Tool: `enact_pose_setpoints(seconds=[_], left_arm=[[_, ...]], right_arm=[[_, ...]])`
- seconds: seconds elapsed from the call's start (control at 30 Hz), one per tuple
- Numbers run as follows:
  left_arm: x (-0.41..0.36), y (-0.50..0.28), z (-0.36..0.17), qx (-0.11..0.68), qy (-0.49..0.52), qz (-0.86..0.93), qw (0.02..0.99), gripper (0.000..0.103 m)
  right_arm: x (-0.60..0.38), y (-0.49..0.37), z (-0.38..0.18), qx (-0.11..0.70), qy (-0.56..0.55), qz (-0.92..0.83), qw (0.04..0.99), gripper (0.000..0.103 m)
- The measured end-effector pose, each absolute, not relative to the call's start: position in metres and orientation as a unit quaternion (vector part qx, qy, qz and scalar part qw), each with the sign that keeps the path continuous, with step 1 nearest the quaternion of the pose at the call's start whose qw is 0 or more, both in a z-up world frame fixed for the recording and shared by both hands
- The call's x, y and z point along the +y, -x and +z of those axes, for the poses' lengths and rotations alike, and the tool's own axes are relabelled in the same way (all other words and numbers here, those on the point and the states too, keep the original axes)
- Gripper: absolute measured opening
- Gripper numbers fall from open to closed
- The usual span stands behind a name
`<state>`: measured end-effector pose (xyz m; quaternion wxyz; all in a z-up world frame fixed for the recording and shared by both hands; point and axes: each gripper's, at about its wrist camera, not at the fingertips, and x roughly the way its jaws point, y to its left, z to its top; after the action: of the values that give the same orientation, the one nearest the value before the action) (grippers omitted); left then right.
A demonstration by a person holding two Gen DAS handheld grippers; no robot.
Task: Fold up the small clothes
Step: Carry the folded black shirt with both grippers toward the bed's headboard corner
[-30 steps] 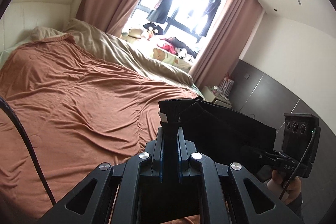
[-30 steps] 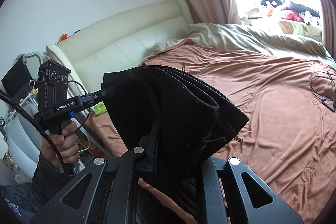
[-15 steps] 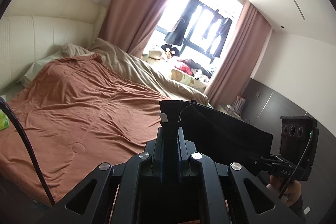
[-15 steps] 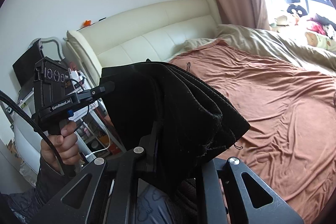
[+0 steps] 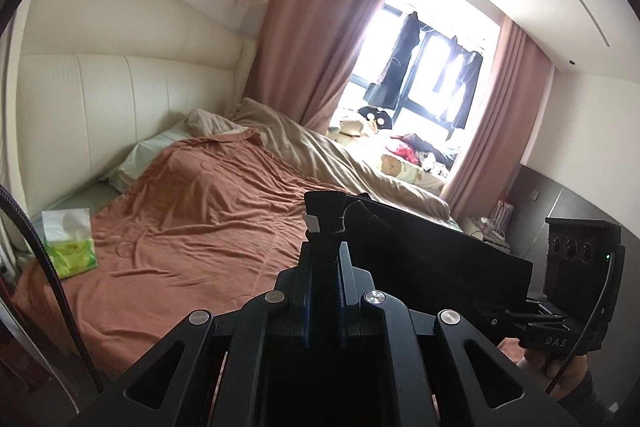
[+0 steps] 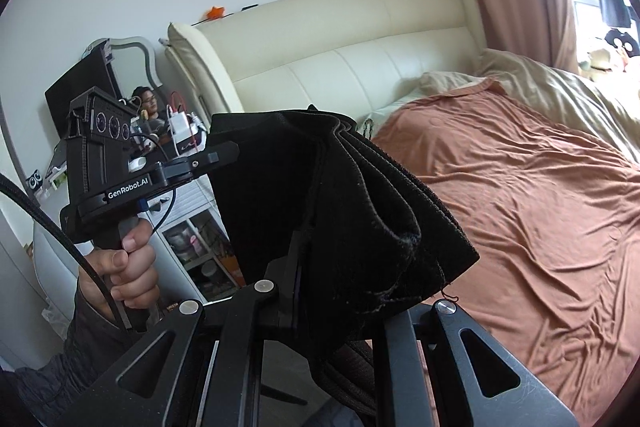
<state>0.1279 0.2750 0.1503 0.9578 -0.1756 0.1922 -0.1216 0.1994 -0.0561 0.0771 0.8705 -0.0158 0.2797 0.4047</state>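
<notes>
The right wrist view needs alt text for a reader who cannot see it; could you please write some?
A folded black garment hangs in the air between two claws, the right claw shut on its near edge and the left claw, held in a hand, shut on its far corner. Behind lies a bed with a rust-brown cover and a cream headboard.

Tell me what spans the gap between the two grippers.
A folded black garment, stretched between the left gripper and the right gripper, each clamped on one end. The right wrist view shows both grips.
</notes>
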Motion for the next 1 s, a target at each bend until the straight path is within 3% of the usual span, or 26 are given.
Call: enact_pose_setpoints(seconds=[0.53,1.0], left_arm=[[0.400,-0.148,0.123,0.178,0.221,-0.022,0.959,0.010],[0.446,-0.186,0.098,0.198,0.221,0.035,0.954,0.010]], right_arm=[[0.050,-0.272,0.039,0.294,0.017,0.473,0.830,0.009],[0.104,-0.336,-0.004,0.340,-0.011,0.492,0.802,0.009]])
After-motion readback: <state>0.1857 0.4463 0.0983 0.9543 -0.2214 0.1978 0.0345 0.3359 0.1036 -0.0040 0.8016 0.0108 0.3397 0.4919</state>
